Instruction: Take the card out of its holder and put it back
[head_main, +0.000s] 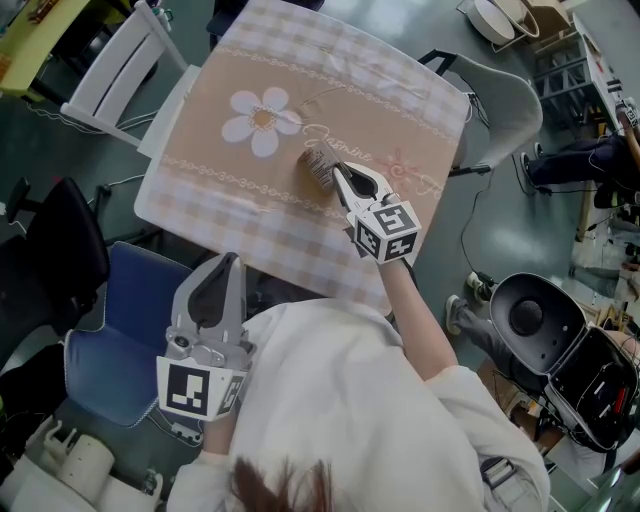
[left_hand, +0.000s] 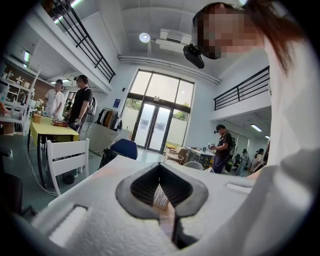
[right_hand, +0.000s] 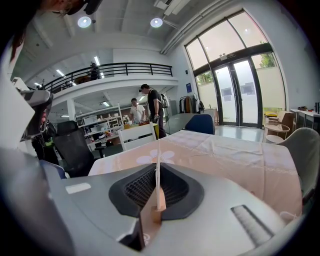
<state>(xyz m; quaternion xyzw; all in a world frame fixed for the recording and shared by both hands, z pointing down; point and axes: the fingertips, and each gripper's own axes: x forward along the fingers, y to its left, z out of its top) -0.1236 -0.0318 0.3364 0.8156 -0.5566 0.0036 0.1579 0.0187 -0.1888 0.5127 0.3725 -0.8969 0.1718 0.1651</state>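
On the table with the checked, flowered cloth (head_main: 330, 70), my right gripper (head_main: 337, 172) is shut on a striped card holder (head_main: 318, 163), just right of the daisy print. In the right gripper view, the brown holder (right_hand: 149, 220) sits between the jaws of the right gripper (right_hand: 158, 167). The card's thin white edge (right_hand: 158, 150) stands up from it. My left gripper (head_main: 232, 260) stays off the table by the person's lap, pointing towards the table edge. Its tips meet with nothing between them. Through its hollow, the left gripper (left_hand: 161, 170) shows cloth and the striped holder (left_hand: 161, 196).
A white chair (head_main: 120, 70) and a grey chair (head_main: 505, 105) stand at the far side of the table. A blue chair (head_main: 115, 335) and a black office chair (head_main: 60, 250) are on the left. A black round machine (head_main: 540, 312) lies on the floor to the right. People stand in the hall (left_hand: 80, 102).
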